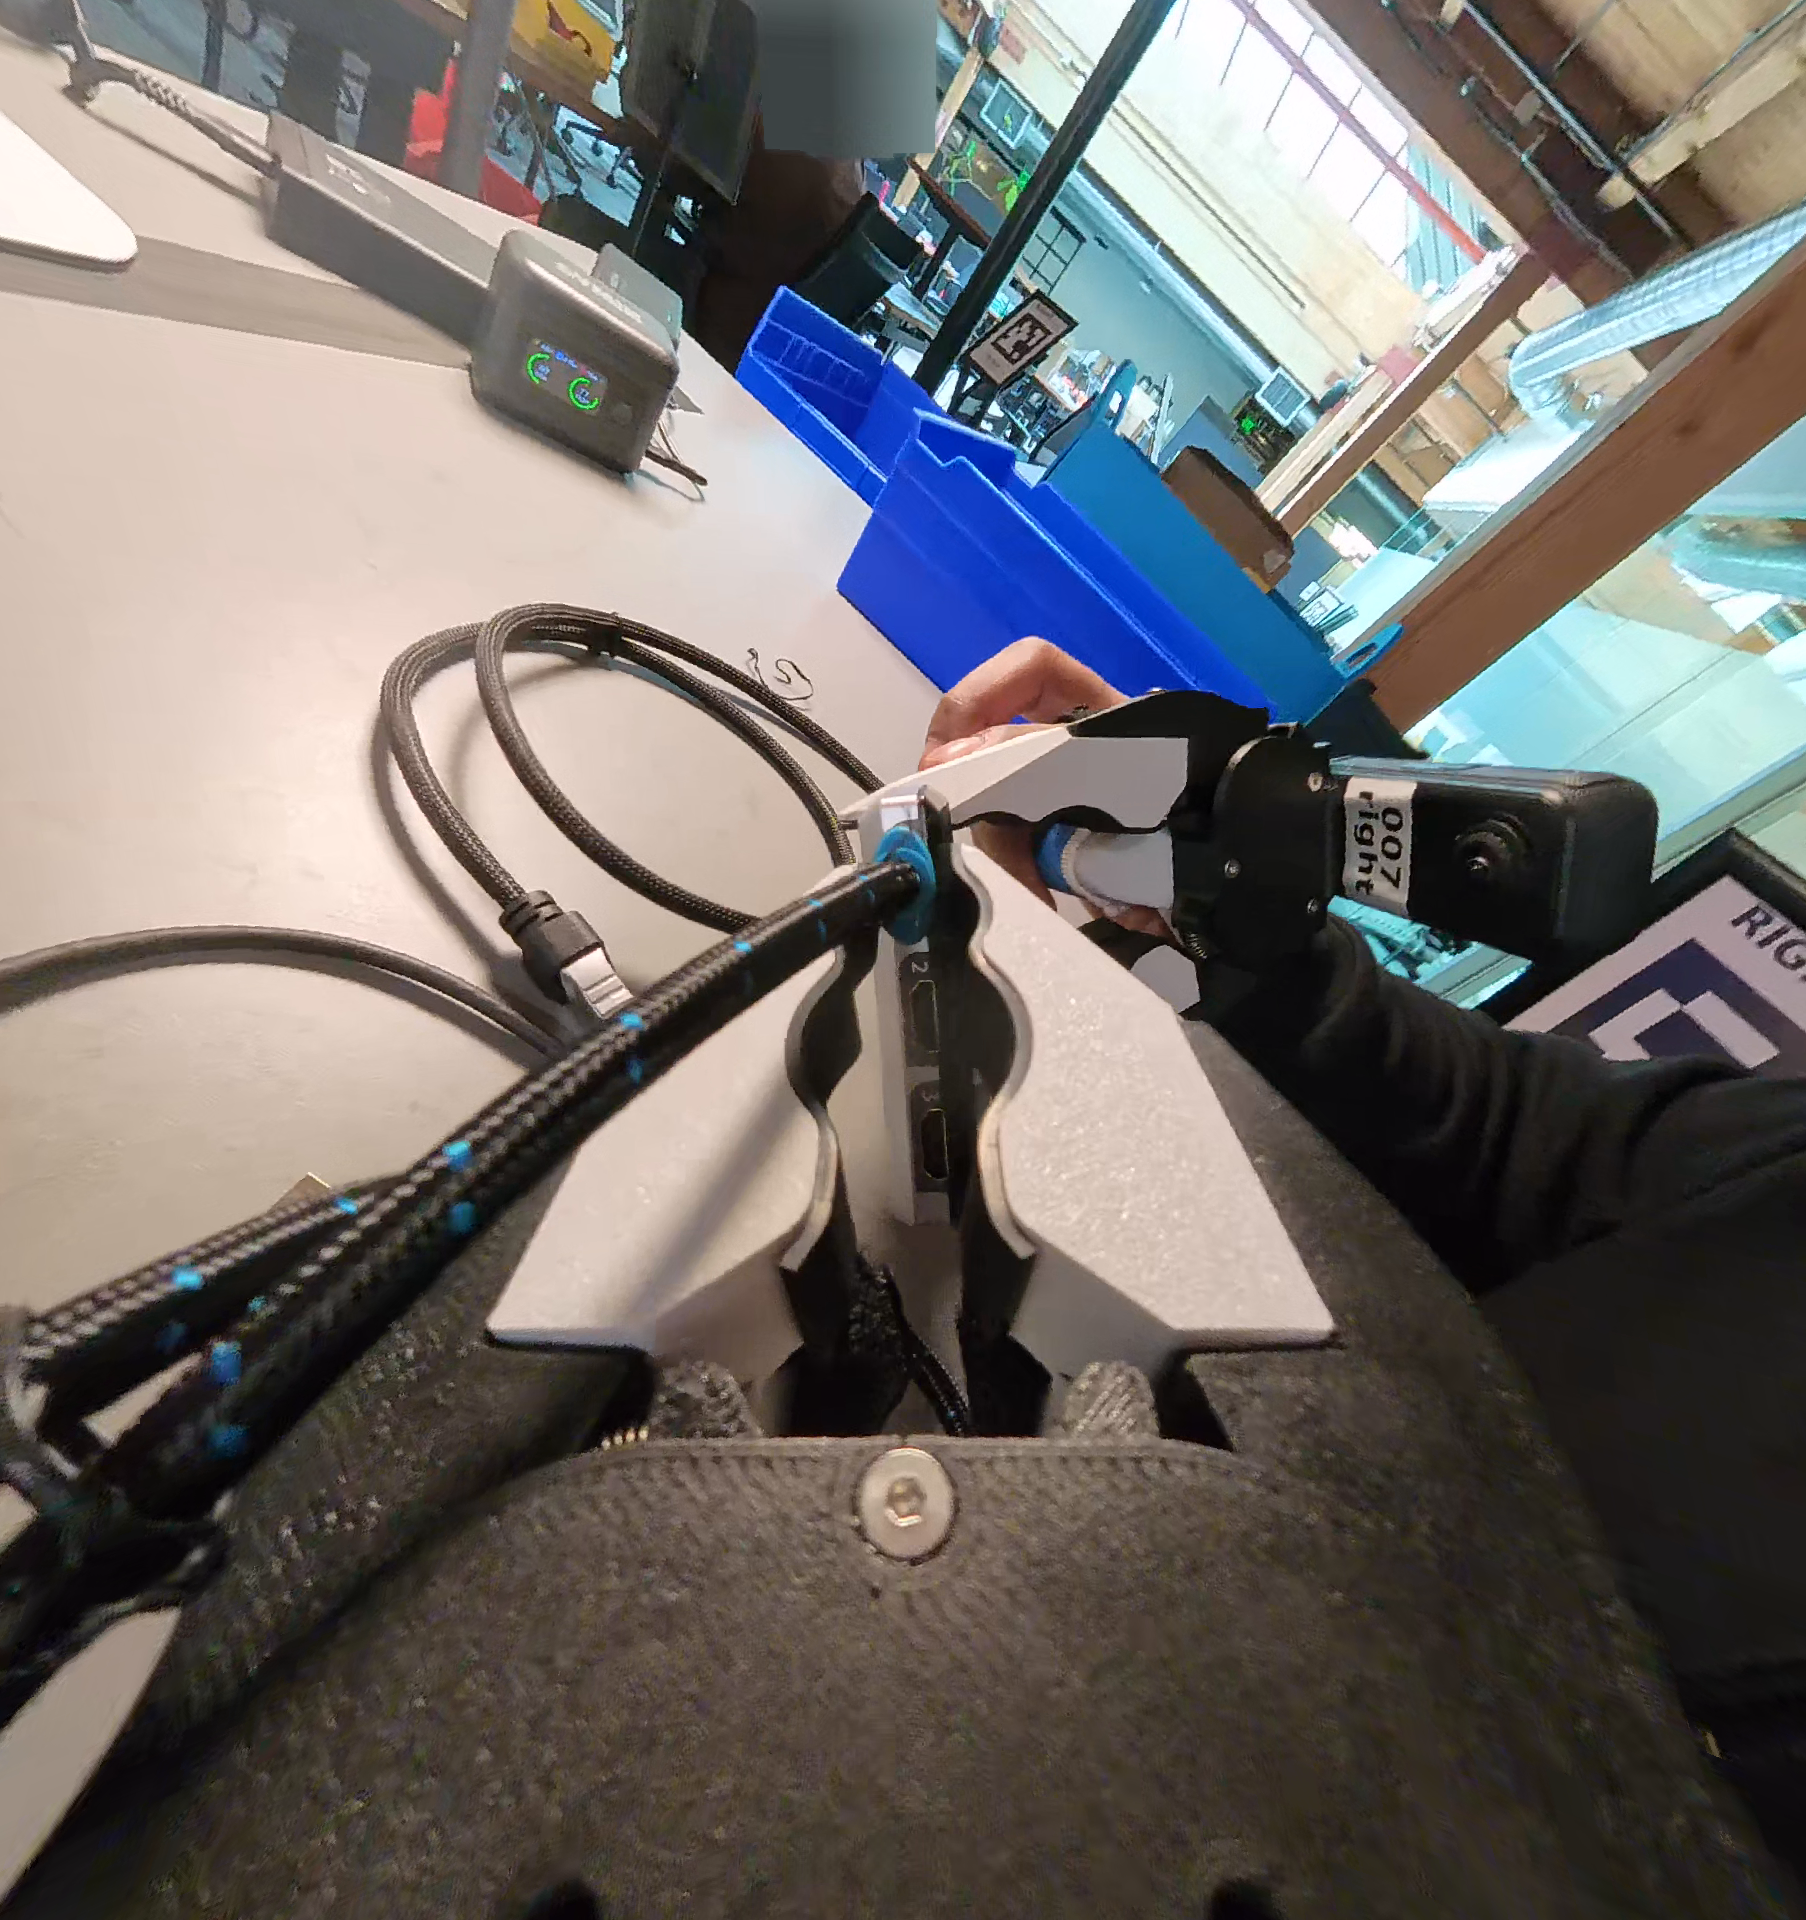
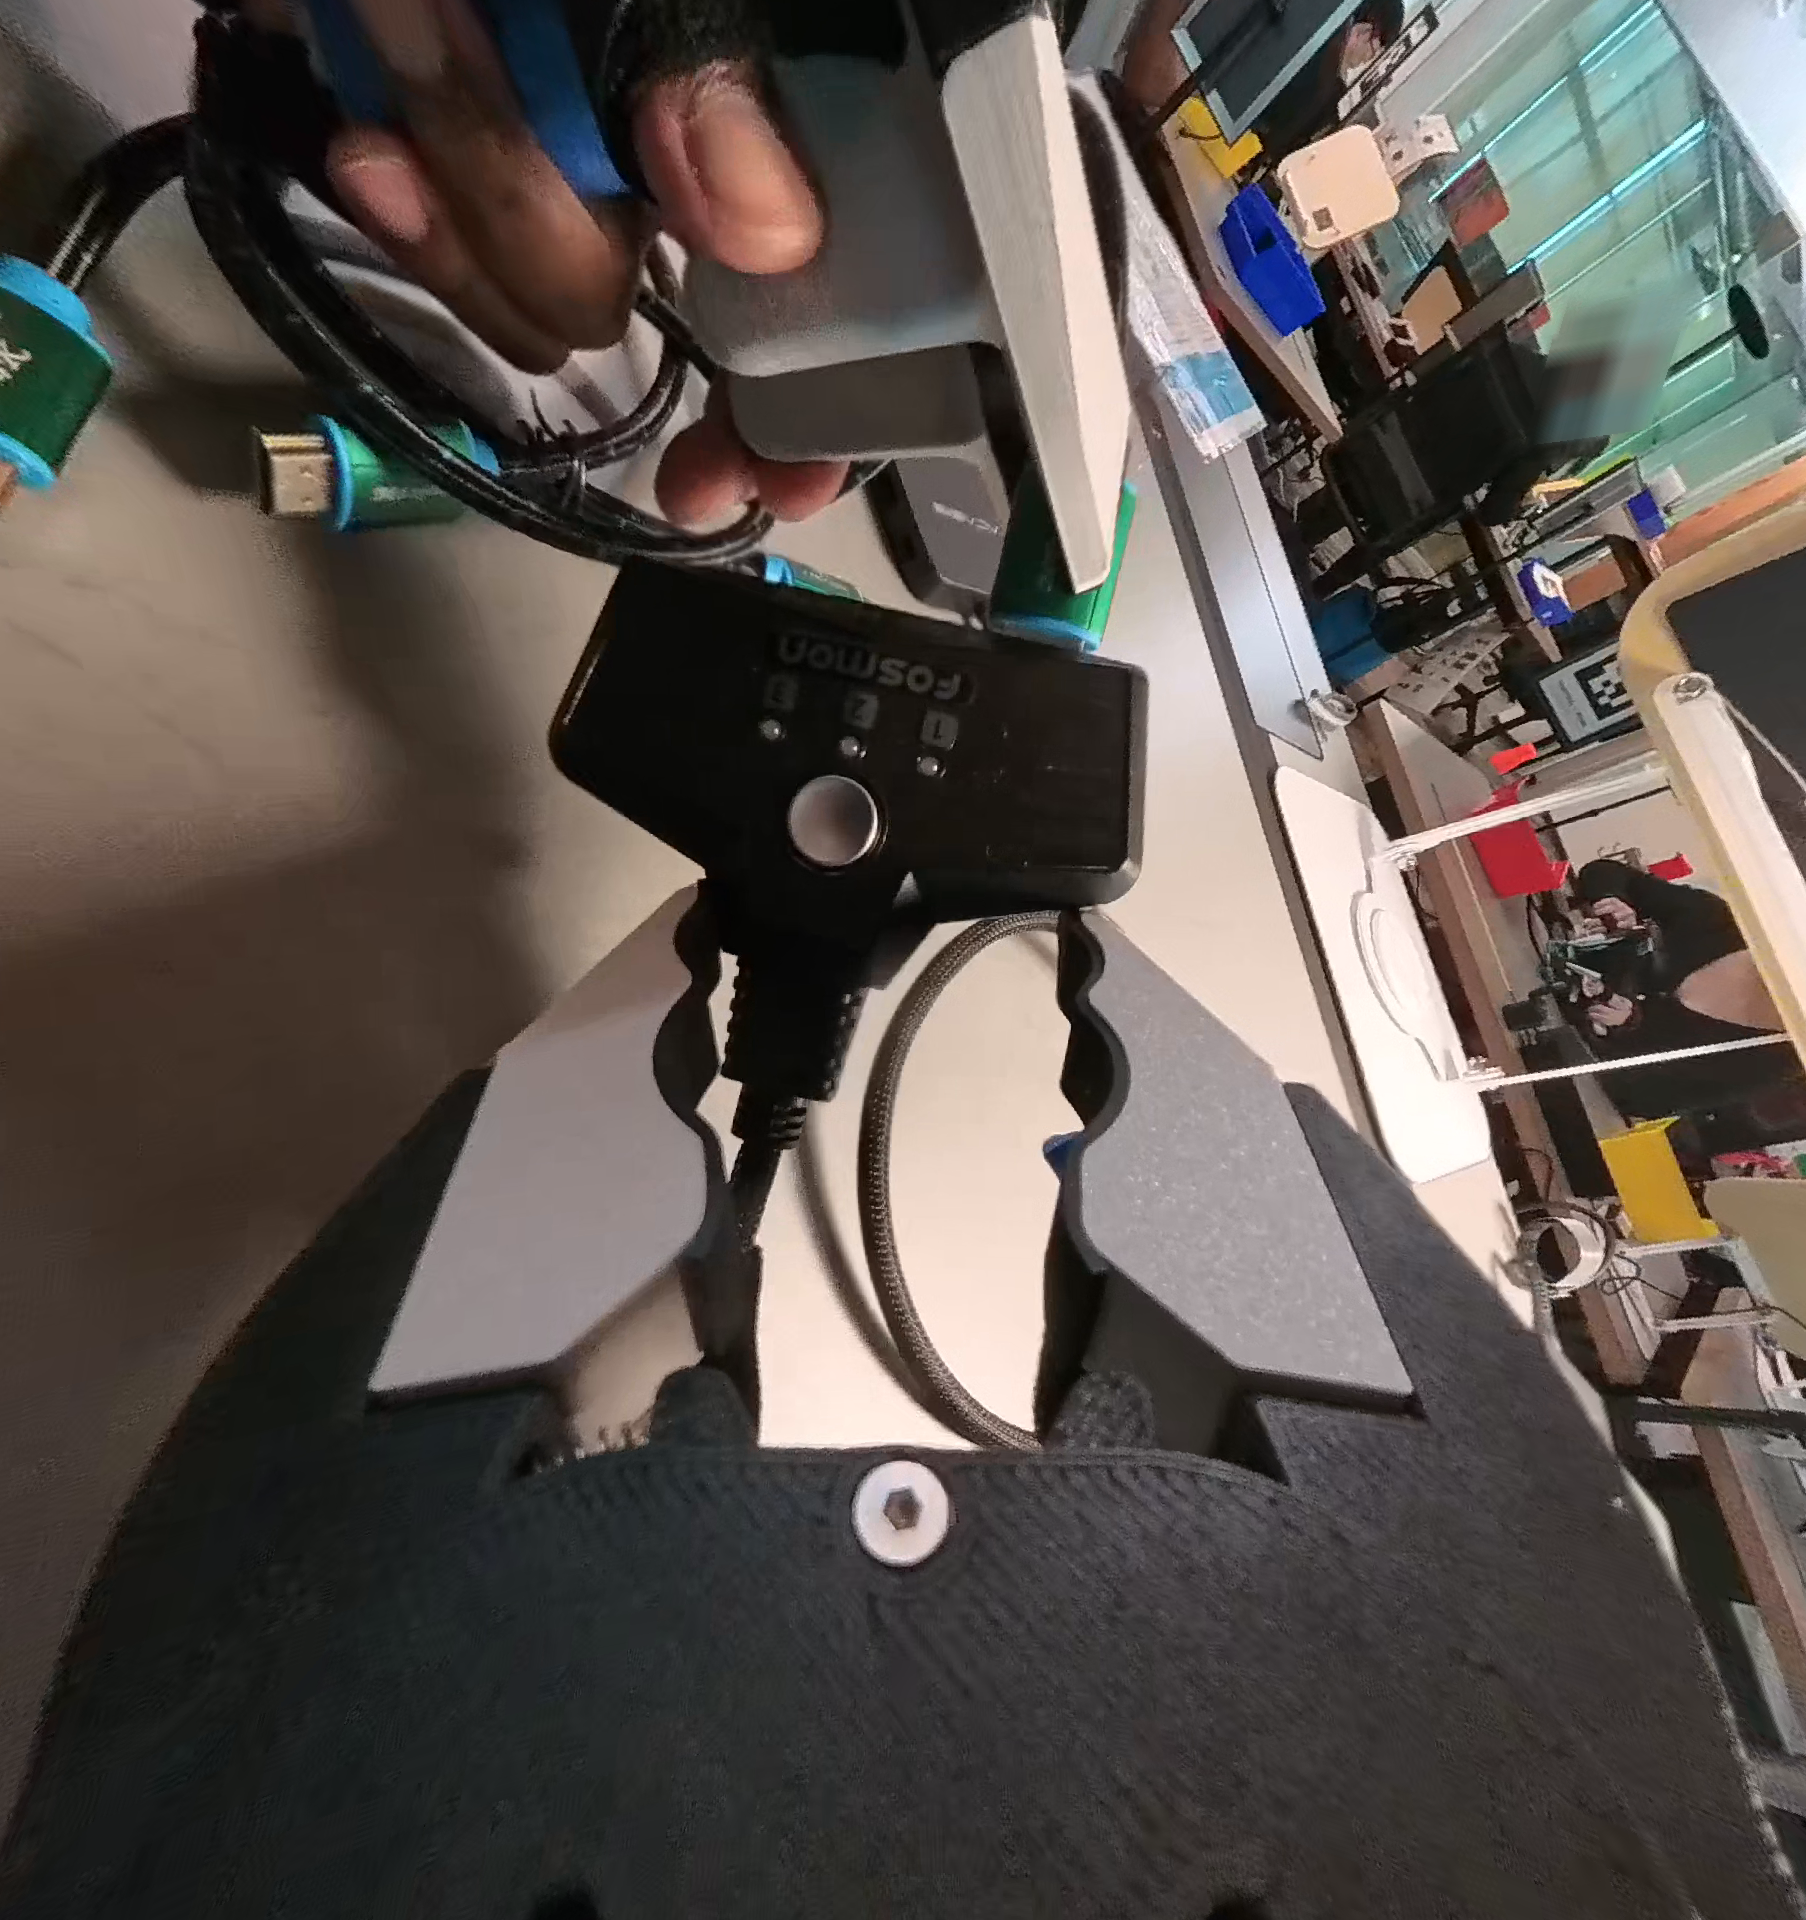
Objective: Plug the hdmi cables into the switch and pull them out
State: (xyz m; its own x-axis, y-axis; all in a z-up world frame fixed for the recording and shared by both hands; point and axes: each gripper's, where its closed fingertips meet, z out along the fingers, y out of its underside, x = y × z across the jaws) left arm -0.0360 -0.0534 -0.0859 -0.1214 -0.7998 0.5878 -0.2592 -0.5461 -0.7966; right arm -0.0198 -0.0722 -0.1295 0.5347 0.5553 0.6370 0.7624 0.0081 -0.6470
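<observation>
Left gripper (image 1: 904, 1060) jaws clamp a plugged connector at the rigid, light switch (image 2: 847, 748); right gripper (image 2: 878, 997) jaws stand open around its stiff pigtail.

One black switch (image 2: 857, 748) with three indicator lights and one round button (image 2: 833, 821). Three green-and-blue plugs show: two loose (image 2: 16, 374) (image 2: 359, 480), one (image 2: 1060, 603) at the switch. Two grippers.

The right gripper (image 2: 888, 966), fingers (image 2: 1169, 1049) apart, frames a black switch (image 2: 878, 758); the left gripper (image 2: 1034, 468) pinches a green plug (image 2: 1060, 613) at its far edge
</observation>
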